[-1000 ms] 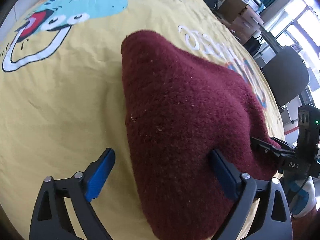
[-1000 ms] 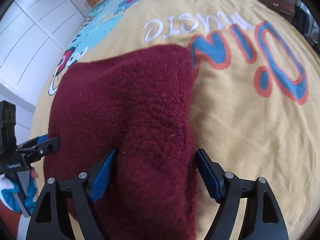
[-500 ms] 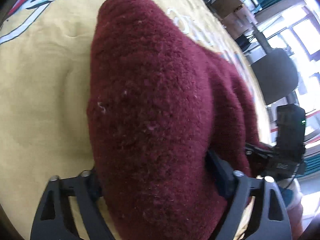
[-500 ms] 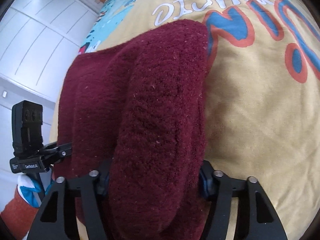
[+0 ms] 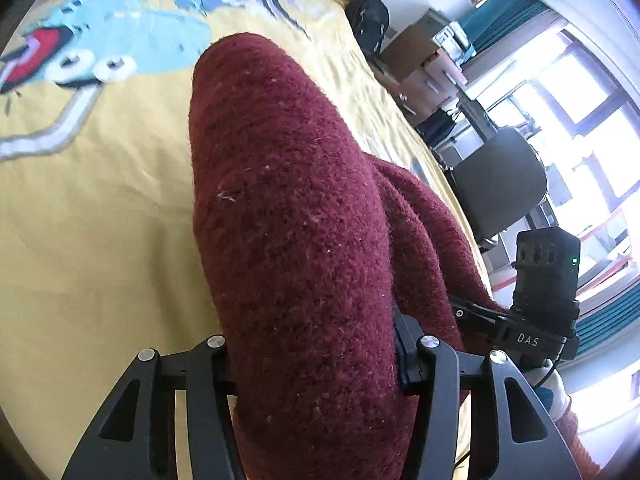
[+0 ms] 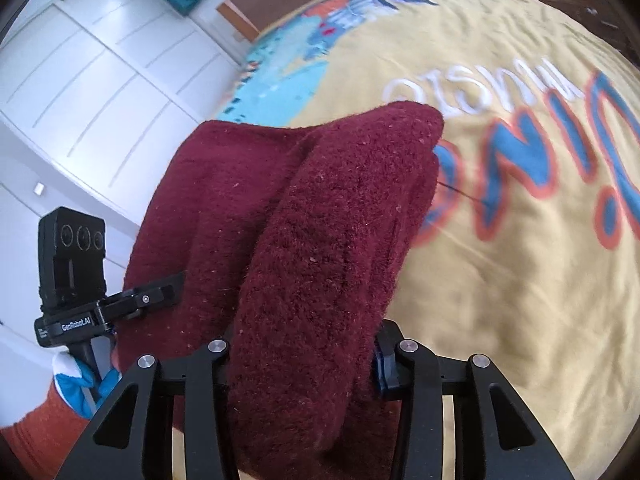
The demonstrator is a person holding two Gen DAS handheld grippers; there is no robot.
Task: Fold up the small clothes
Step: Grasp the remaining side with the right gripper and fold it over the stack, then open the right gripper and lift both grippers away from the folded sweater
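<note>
1. The dark maroon fuzzy knitted garment [image 5: 304, 240] is bunched into a thick ridge, its near edge held up off the yellow printed bedspread [image 5: 92, 240] while its far end droops toward the cloth.
2. The left gripper [image 5: 316, 344] is clamped on one fold of the garment; the knit bulges between and over both black fingers.
3. The right gripper [image 6: 304, 344] is likewise closed on a neighbouring fold of the same edge, and the blue pad [image 6: 382, 364] of its right finger presses into the knit.
4. Compared with half a second ago, both views have tilted upward: more of the bedspread's cartoon print and the room shows beyond the garment, and the fabric hangs farther from the cloth.
5. A second ago both grippers stood spread with blue pads bare on either side of the flat-lying garment; now the pads are almost buried.
6. Each gripper appears in the other's view, close beside it along the same edge.
7. Brown cardboard boxes [image 5: 416, 56] stand beyond the bed near a dark office chair [image 5: 500, 184]; their contents cannot be seen.
</note>
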